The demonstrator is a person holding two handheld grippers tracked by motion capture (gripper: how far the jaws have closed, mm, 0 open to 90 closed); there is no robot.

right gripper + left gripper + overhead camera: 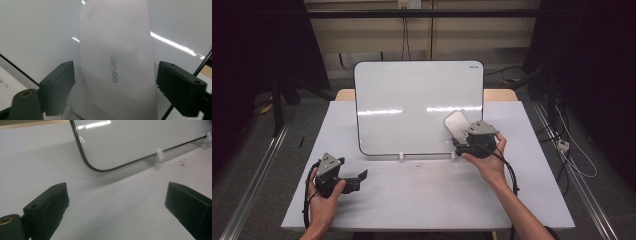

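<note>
We see a white eraser (456, 123) lying against the face of the whiteboard (412, 100), near the board's lower right corner, with grey lettering on its back in the right gripper view (114, 71). The board stands tilted back on small white clip feet (401, 156) at its bottom edge, on the pale table (422, 200).

Our right gripper (464, 142) sits just below and beside the eraser, held by the right hand (487, 160). Its jaws stand apart on either side of the eraser; in the right gripper view there is a clear gap between each pad and the eraser's edges, so nothing is clamped. Whether the eraser clings to the board by itself we cannot quite tell from these angles.

Our left gripper (357, 177) rests well apart from the board, low on the table's left side in the left hand (324, 197), jaws wide with only bare tabletop between them. The left gripper view shows the board's rounded lower corner (96, 167) ahead, and a few dark specks (181, 163) on the table near a foot
</note>
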